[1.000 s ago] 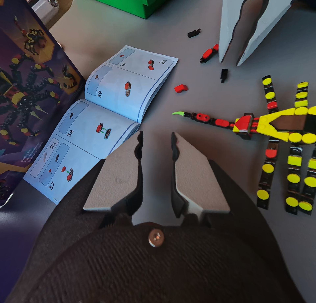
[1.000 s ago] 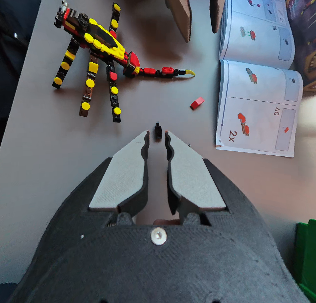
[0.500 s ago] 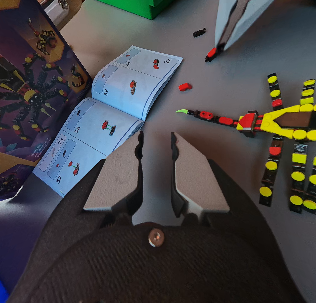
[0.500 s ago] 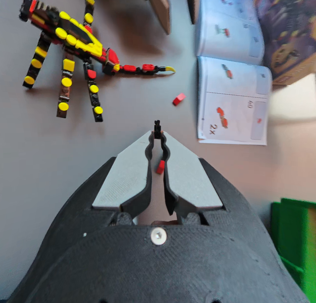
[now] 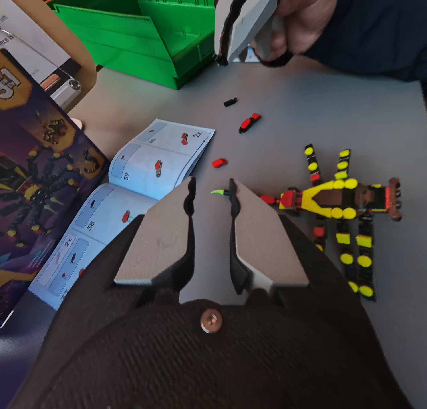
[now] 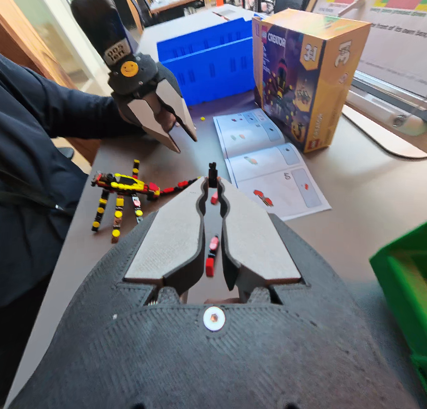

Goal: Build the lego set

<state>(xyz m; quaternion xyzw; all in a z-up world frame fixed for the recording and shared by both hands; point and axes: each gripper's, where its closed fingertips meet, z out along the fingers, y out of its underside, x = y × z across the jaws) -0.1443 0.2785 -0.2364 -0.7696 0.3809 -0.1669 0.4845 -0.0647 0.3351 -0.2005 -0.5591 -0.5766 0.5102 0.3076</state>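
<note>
The yellow, black and red scorpion model (image 5: 328, 201) lies on the grey table, its tail tip (image 5: 217, 192) between my left fingertips; it also shows in the right wrist view (image 6: 124, 185). My left gripper (image 5: 211, 185) is open and empty above the table; it shows in the right wrist view (image 6: 184, 143). My right gripper (image 6: 211, 180) is shut on a small black piece (image 6: 212, 174) and held high above the table; it shows in the left wrist view (image 5: 221, 59). Loose on the table: a red slope piece (image 5: 219, 162), a red-and-black assembly (image 5: 249, 122), a black piece (image 5: 230, 102).
The open instruction booklet (image 5: 138, 190) lies left of the loose pieces, next to the set's box (image 6: 307, 74). A green bin (image 5: 143, 33) stands at the far side, a blue bin (image 6: 205, 60) behind the booklet. A person's dark sleeve (image 6: 34, 143) is at the left. Tip to tip, the grippers are about 12 centimeters apart.
My right gripper has closed on the small black piece and lifted it well above the table, tilting up. My left gripper has pulled back and stays open.
</note>
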